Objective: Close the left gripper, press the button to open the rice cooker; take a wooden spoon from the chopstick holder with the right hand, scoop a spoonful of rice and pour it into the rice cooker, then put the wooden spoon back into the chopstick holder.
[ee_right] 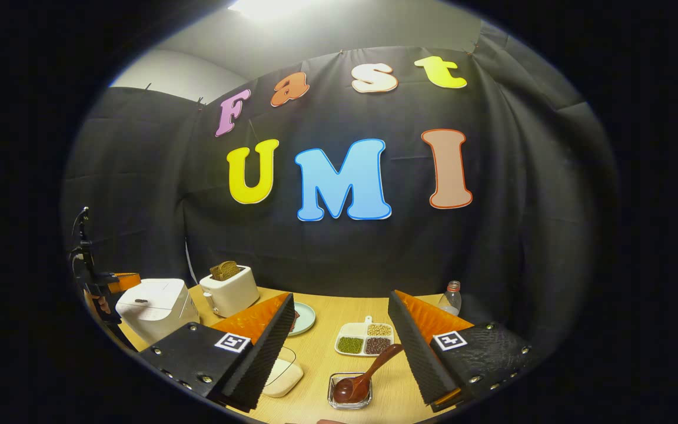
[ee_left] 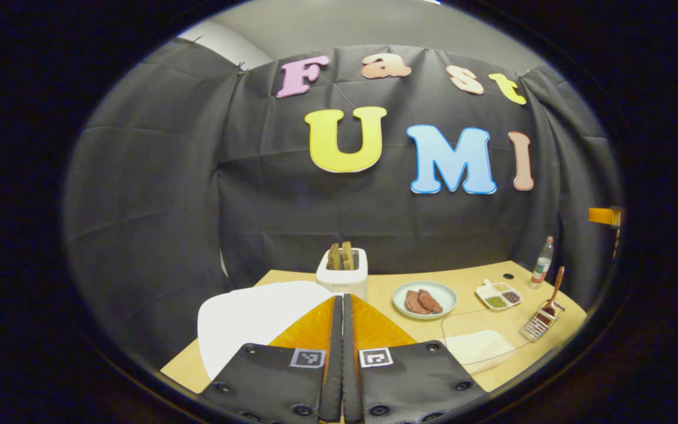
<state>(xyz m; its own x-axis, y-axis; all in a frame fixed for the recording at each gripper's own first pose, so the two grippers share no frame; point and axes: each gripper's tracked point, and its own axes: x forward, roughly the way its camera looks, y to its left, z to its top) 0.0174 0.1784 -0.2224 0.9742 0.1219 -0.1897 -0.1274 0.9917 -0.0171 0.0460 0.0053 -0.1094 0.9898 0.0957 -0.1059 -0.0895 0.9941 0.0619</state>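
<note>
The left tool (ee_left: 342, 330) has its two fingers pressed together with nothing between them, and it hovers above the white rice cooker (ee_left: 256, 321), whose lid is down. The cooker sits at the left end of the desk (ee_left: 474, 280). Just behind it, near the back edge, stands a white toaster (ee_left: 342, 272) with two slices of bread upright in its slots.

The right tool (ee_right: 339, 338) is spread wide and holds nothing. Between its fingers, near the front edge of the desk, the wooden spoon (ee_right: 362, 377) leans in the chopstick holder (ee_right: 349, 393), bowl down and handle slanting up to the right. The spoon and the tool are apart.

In the left gripper view the same spoon (ee_left: 552, 294) and holder (ee_left: 542, 323) lie toward the right end of the desk. Left of the holder is a clear container of rice (ee_left: 475, 346), which shows in the right gripper view partly behind the tool's left finger. Further back sits a white divided dish (ee_right: 365, 340) with green, pale and dark grains in separate compartments, and left of that a pale green plate (ee_left: 424, 299) carrying reddish slices of meat. A clear plastic bottle (ee_left: 542, 262) stands near the back right corner.

At the left edge of the right gripper view, beside the rice cooker (ee_right: 153, 307), the other gripper and a hand holding it are dimly visible.
</note>
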